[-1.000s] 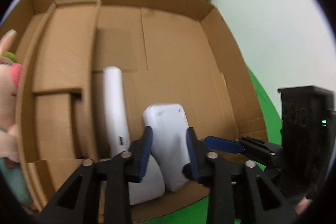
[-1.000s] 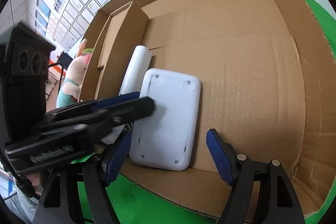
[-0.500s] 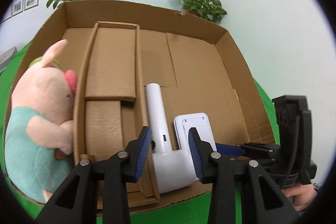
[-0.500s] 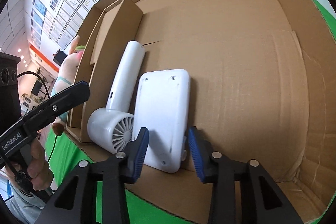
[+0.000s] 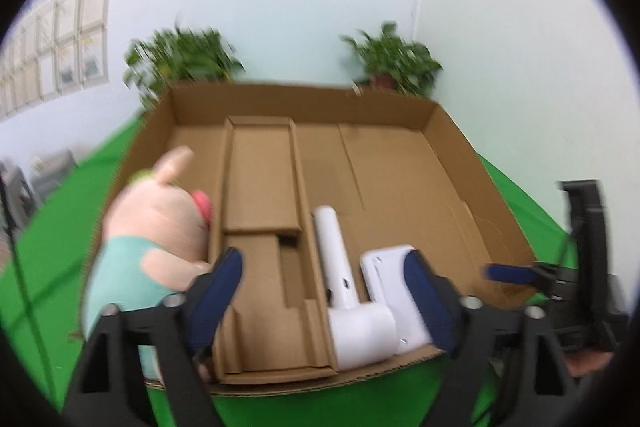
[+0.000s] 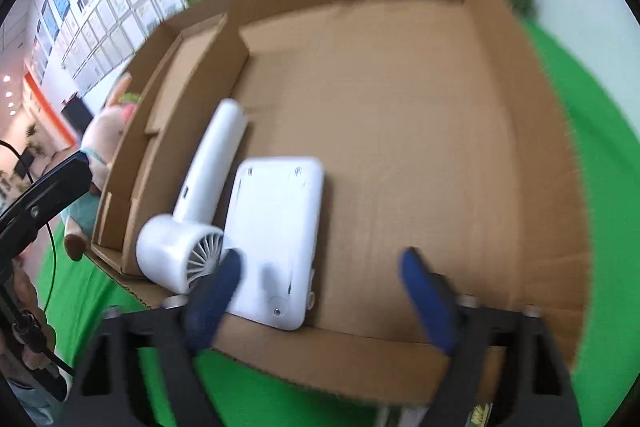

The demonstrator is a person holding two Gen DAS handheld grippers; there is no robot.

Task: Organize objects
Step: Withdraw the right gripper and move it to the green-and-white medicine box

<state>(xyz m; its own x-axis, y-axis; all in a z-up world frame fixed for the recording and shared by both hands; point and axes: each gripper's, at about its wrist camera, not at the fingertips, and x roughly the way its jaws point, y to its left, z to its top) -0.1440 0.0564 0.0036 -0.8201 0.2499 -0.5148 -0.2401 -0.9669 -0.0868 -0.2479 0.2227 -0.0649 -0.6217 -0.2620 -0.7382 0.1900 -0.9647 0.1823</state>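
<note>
A shallow cardboard box (image 5: 400,107) lies on green cloth. Inside it a white hair dryer (image 5: 344,287) lies beside a flat white rectangular device (image 5: 394,291), near the front edge. A plush pig (image 5: 152,227) in a teal shirt sits in the box's left compartment. My left gripper (image 5: 324,295) is open and empty, above the front edge. In the right wrist view the hair dryer (image 6: 196,215) and white device (image 6: 276,239) lie side by side. My right gripper (image 6: 320,291) is open and empty, above the device's near end.
A cardboard insert (image 5: 260,179) with raised dividers fills the box's left part. The right part of the box floor (image 6: 420,147) is bare cardboard. Potted plants (image 5: 396,63) stand behind the box against the wall. The green cloth (image 6: 592,147) surrounds the box.
Both grippers have pulled back and up from the box. Both jaws have opened wider. The white device and hair dryer stay where they lay.
</note>
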